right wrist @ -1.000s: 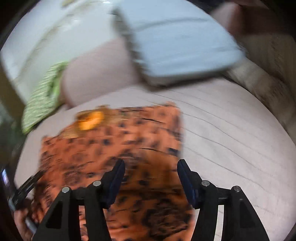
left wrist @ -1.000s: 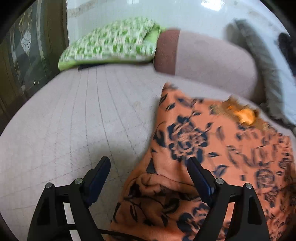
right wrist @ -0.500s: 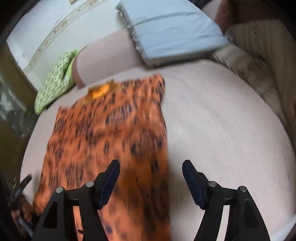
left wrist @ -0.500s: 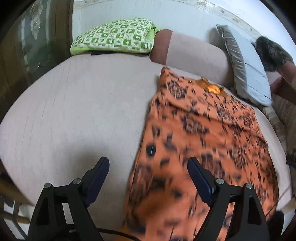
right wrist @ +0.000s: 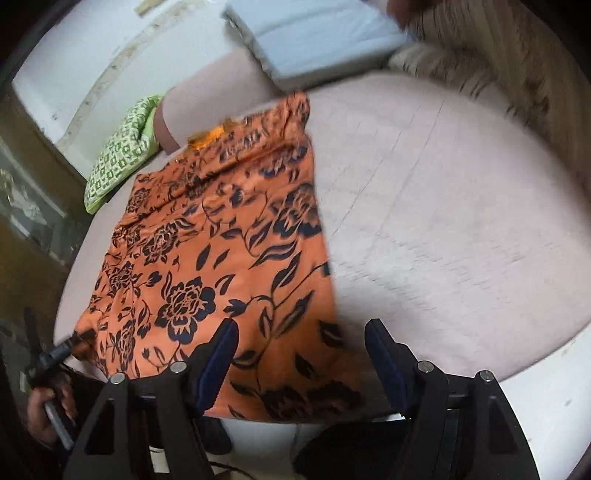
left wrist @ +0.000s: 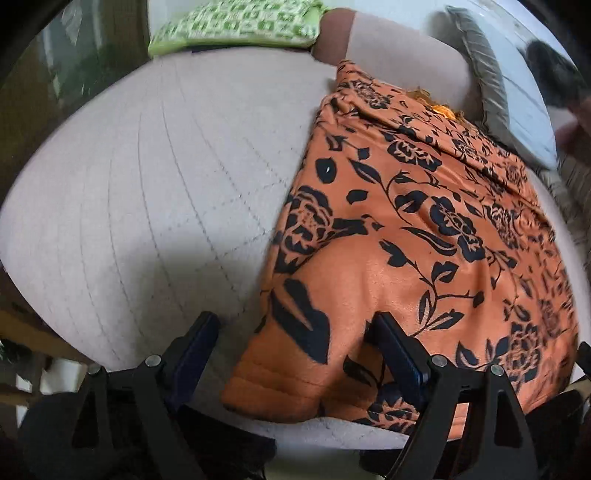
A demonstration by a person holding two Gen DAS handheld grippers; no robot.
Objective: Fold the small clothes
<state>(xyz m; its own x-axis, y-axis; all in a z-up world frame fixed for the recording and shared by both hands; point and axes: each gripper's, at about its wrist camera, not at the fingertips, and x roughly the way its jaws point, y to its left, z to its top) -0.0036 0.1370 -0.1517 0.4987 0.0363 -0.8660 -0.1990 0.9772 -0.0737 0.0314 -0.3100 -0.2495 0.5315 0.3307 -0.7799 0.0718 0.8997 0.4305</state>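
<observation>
The bed (left wrist: 155, 192) carries a pale quilted cover, with a green checked pillow (left wrist: 236, 22) and a grey pillow (left wrist: 491, 85) along its far edge. The orange floral garment (left wrist: 424, 229) lies spread flat on the bed, its bottom hem reaching the near edge and its neckline toward the far edge. Your left tool (left wrist: 295, 354) is spread wide at the garment's near left corner, one finger on the cloth, nothing gripped. Your right tool (right wrist: 301, 360) is also spread wide, above the garment's near right corner, gripping nothing.
</observation>
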